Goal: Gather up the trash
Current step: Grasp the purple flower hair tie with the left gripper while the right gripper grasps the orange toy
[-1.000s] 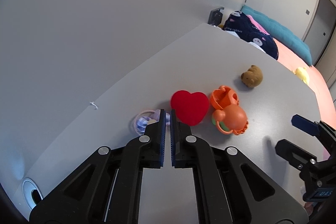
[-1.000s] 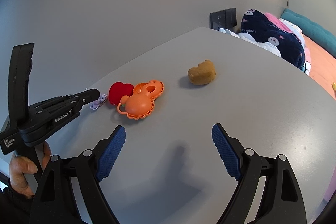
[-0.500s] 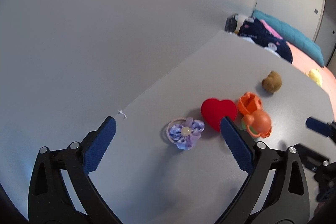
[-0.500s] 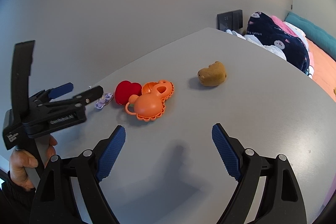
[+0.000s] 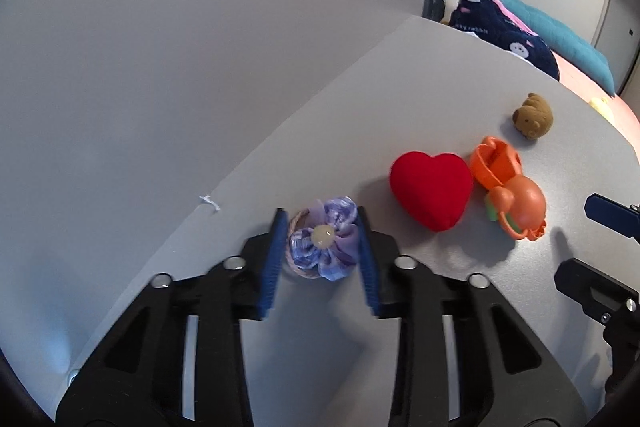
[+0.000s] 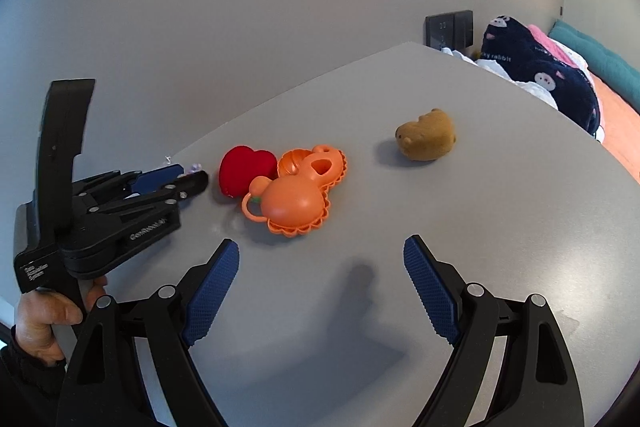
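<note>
Grey table (image 5: 400, 75) carries everything. Your right gripper (image 6: 320, 287) hangs wide over bare tabletop, nothing between. Your left gripper (image 5: 322, 247) has just been closing; its pads bracket the purple flower hair tie (image 5: 324, 239), at or near contact. Right of it: red heart (image 5: 430, 189), orange toy (image 5: 510, 197), brown plush (image 5: 534, 117).

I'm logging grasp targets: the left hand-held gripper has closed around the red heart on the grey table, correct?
Not the heart. In the left wrist view, the left hand-held gripper has just been closing around the purple flower hair tie; the red heart lies untouched beside it on the grey table.
</note>
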The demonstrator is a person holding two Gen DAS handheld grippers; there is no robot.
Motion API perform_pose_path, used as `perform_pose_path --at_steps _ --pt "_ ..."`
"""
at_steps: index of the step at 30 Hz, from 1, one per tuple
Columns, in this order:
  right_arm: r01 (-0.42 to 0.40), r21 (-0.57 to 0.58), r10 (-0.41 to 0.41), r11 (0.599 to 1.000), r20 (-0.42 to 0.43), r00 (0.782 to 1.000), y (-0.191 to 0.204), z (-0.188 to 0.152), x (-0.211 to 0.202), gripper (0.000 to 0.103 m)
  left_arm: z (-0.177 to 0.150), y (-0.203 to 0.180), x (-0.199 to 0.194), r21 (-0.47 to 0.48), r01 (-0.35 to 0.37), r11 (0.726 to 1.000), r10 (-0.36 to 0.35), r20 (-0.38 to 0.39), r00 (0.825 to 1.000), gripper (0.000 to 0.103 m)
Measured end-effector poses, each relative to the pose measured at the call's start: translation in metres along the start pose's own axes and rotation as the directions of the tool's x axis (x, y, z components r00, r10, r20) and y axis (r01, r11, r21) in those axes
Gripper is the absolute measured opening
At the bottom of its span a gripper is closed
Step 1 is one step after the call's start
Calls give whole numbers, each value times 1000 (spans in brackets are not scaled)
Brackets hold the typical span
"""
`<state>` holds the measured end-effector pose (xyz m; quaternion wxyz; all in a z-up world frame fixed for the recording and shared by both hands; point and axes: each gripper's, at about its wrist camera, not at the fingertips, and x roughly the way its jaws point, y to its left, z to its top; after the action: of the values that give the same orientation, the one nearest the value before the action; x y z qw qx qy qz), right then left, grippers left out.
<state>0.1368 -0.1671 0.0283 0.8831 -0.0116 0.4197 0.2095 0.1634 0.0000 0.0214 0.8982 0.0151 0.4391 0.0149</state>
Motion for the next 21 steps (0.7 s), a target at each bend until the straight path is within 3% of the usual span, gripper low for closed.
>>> perform_pose_path --at_steps 2,13,21 --pt "2 5 -2 1000 -2 1000 1 3 3 86 -1 4 -1 -16 -4 1000 4 -2 1000 24" --pt "50 -5 -50 999 -36 998 16 23 34 86 0 2 0 -30 -13 999 13 -5 1000 24" --pt "103 -26 -105 994 -49 993 18 32 51 71 -1 3 0 -35 -8 999 8 -4 1000 24"
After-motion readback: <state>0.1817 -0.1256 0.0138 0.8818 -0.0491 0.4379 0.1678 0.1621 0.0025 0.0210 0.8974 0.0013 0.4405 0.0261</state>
